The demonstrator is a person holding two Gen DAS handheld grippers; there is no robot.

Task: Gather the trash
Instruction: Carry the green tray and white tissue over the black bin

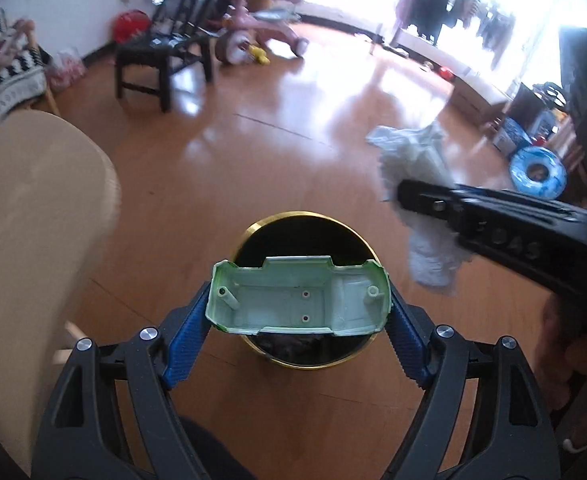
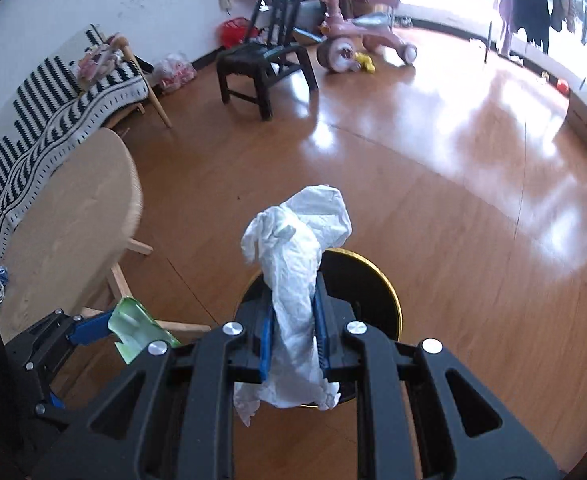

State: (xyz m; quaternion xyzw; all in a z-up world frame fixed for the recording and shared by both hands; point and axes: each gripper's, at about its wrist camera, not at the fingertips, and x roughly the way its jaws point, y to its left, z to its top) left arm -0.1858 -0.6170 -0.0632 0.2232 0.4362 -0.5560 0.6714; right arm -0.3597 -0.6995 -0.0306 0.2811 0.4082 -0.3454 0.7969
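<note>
1. Trash in hand, left side: a pale green toy-car shell (image 1: 299, 296), hollow side facing the camera, is clamped end to end between the blue pads of the left tool (image 1: 299, 312), whose jaws stand wide around it. In the left wrist view the shell hangs directly above the mouth of the gold-rimmed bin (image 1: 249, 232).
2. Bin: it stands on the wooden floor (image 1: 253, 152) just beside a round pale worktop (image 1: 33, 208). Some dark material lies at the bottom, too dim to identify.
3. Trash in hand, right side: a crumpled white tissue (image 2: 297, 280) is pinched between the nearly closed jaws of the right tool (image 2: 293, 340), with loose ends sticking out past the pads in front and behind. In the right wrist view it is poised over the bin's near-left rim (image 2: 389, 284).
4. Progress, as judged: both pieces are picked up and brought to the bin, so collection looks nearly finished for these two.
5. Remaining: neither piece is released yet; each tool has yet to open so that its load drops inside.
</note>
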